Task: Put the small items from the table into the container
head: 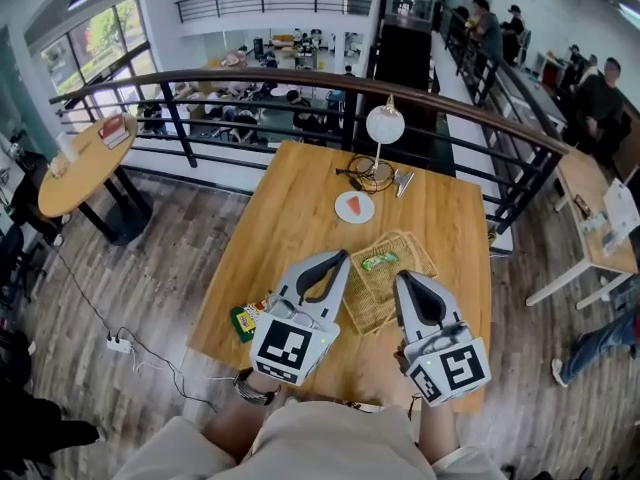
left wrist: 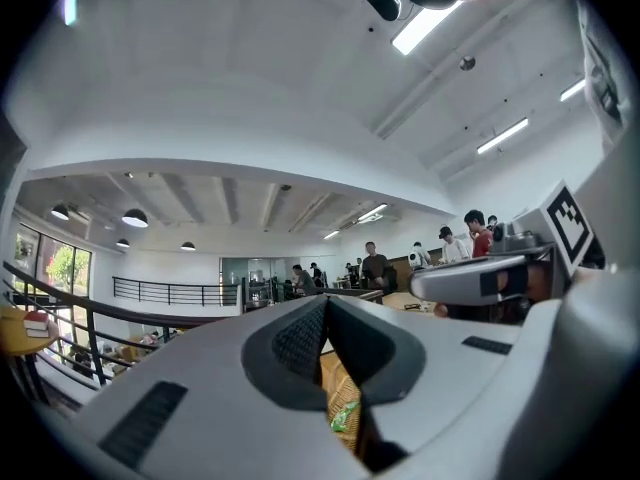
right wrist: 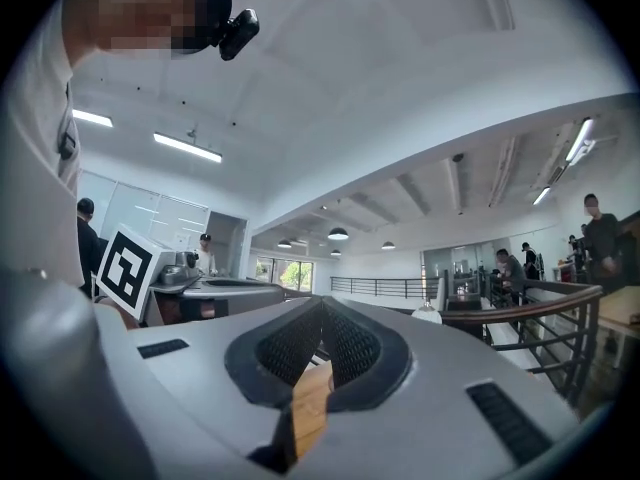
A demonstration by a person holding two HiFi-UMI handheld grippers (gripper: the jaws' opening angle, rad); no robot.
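- L gripper (head: 340,258) & R gripper (head: 403,278): both had jaws pressed together w/ nothing between them. Both hung level over the near part of the table (head: 300,193).
- Woven basket (head: 368,310) lay between the two, mid-table, w/ a green packet (head: 380,261) already in it.
- Small green-yellow pack (head: 243,320) sat at the table's left edge, partly hidden by L gripper. Prob. light & thin-walled, so easy to crush. Best pinched gently across its narrow sides.
- So near the edge, a nudge outward could've dropped it. Safer to come from outside inward.
- Plate (head: 340,211) w/ red slice (head: 355,205) & lamp (head: 384,126) stood at the far side. Bare wood in between left room to move.
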